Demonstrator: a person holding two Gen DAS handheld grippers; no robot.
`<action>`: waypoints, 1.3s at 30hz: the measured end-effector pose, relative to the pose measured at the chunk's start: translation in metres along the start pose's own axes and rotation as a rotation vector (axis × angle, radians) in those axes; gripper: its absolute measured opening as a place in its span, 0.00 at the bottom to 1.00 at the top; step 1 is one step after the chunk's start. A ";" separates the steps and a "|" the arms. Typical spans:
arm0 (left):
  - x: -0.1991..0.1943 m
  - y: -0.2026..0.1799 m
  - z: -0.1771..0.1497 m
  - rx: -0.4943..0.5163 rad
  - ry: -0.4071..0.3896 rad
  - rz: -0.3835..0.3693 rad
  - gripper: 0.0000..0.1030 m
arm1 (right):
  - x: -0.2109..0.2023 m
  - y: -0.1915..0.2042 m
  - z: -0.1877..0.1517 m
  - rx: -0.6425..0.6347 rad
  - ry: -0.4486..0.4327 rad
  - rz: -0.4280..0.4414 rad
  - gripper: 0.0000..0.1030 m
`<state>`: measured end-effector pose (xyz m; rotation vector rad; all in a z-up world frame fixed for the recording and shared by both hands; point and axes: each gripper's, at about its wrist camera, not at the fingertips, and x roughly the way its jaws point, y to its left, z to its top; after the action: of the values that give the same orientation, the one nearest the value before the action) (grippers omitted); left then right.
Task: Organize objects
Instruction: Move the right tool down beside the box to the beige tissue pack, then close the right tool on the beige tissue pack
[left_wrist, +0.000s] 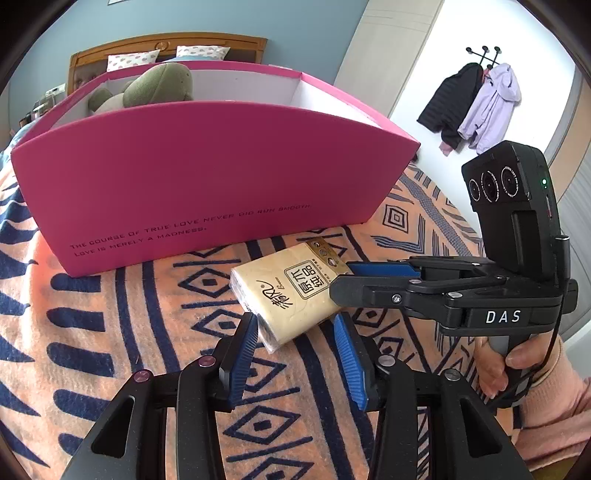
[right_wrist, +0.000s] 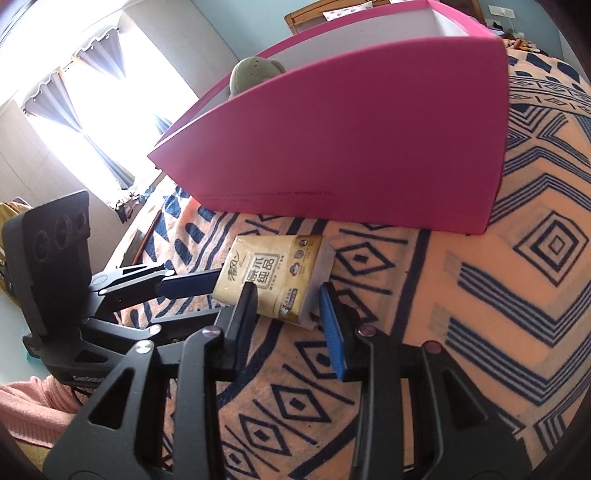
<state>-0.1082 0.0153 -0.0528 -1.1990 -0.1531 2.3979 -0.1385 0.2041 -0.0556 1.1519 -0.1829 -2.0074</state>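
Landmark: pink box (left_wrist: 192, 177) standing on the bed's patterned blanket (left_wrist: 110, 314), printed lettering low on its front wall.
Tissue pack (left_wrist: 284, 291): flat on the blanket just in front of the pink box, apart from its wall; cream wrapper with printed characters.
Left gripper (left_wrist: 295, 328): jaws nearly closed, pressed on the pack's end farther from the box; that end hidden between the blue pads.
Right gripper (right_wrist: 288, 299): jaws nearly closed on another part of the same pack; exact contact of the blue right-hand pad hard to make out.
Plush toy (left_wrist: 159, 86): olive green, inside the pink box at its left end; lower body hidden behind the wall.
Box interior: floor not visible from either view.
Hand (left_wrist: 513, 365): on the right gripper's handle, pink sleeve cut off at the frame edge.
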 end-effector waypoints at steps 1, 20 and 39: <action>0.001 0.000 0.002 -0.003 0.000 0.001 0.43 | 0.001 0.001 0.001 0.000 -0.001 0.000 0.37; 0.007 0.005 0.006 -0.059 0.011 -0.001 0.42 | 0.014 0.000 0.010 -0.003 -0.004 -0.003 0.37; -0.003 -0.016 0.008 -0.018 -0.036 0.001 0.42 | -0.001 0.009 0.000 -0.011 -0.050 -0.014 0.37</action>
<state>-0.1075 0.0291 -0.0407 -1.1646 -0.1855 2.4244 -0.1332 0.1994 -0.0506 1.0993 -0.1898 -2.0482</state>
